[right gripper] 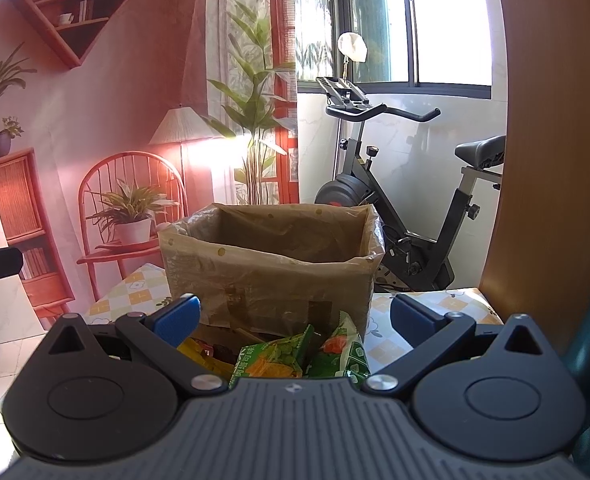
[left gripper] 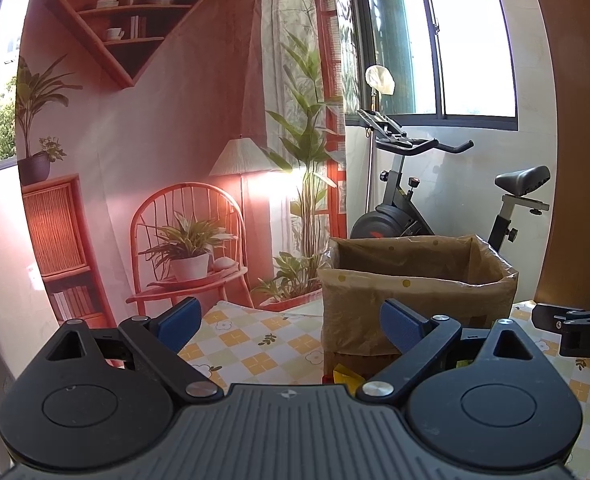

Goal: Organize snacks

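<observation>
A cardboard box lined with a brown plastic bag point(left gripper: 415, 292) stands on the checked tablecloth point(left gripper: 247, 344); it also shows in the right wrist view point(right gripper: 271, 264). My left gripper point(left gripper: 291, 324) is open and empty, left of and in front of the box. My right gripper point(right gripper: 293, 316) is open and empty, just in front of the box. Green snack packets point(right gripper: 279, 360) and a yellow packet point(right gripper: 203, 354) lie below the right gripper, partly hidden by its body. A yellow packet point(left gripper: 347, 376) peeks out by the box foot in the left wrist view.
The right gripper's black body point(left gripper: 575, 328) shows at the right edge of the left wrist view. An exercise bike point(right gripper: 407, 208) stands behind the table. A printed room backdrop point(left gripper: 155, 140) hangs behind. A wooden panel point(right gripper: 543, 160) stands at the right.
</observation>
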`<state>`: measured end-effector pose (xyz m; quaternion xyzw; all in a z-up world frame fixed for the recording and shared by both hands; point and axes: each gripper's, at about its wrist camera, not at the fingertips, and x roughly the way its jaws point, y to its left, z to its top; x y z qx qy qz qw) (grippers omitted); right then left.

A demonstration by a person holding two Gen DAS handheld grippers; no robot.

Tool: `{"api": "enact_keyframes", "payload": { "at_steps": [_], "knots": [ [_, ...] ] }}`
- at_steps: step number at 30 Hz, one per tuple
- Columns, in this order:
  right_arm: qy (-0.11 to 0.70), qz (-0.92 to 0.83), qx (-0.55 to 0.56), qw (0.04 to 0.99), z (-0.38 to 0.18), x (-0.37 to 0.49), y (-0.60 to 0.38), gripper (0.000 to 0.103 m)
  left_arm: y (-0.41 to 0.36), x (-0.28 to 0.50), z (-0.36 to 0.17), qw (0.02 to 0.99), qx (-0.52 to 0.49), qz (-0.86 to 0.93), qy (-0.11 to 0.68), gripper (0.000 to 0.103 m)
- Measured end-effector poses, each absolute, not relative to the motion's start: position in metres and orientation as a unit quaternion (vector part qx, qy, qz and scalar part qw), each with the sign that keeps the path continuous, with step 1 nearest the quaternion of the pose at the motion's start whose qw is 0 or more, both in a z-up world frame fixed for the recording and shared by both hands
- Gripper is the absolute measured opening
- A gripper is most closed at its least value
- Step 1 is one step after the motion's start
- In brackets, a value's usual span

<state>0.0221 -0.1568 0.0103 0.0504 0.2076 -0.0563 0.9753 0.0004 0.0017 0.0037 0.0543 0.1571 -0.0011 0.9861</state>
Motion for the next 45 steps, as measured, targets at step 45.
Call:
{"api": "enact_keyframes", "payload": {
  "at_steps": [45],
  "knots": [
    [0.225,-0.045,0.070,0.971,-0.025,0.036,-0.157,0.103,0.017,0.023,-0.027,0.982,-0.001,0.004,0.188,0.101]
  ]
}}
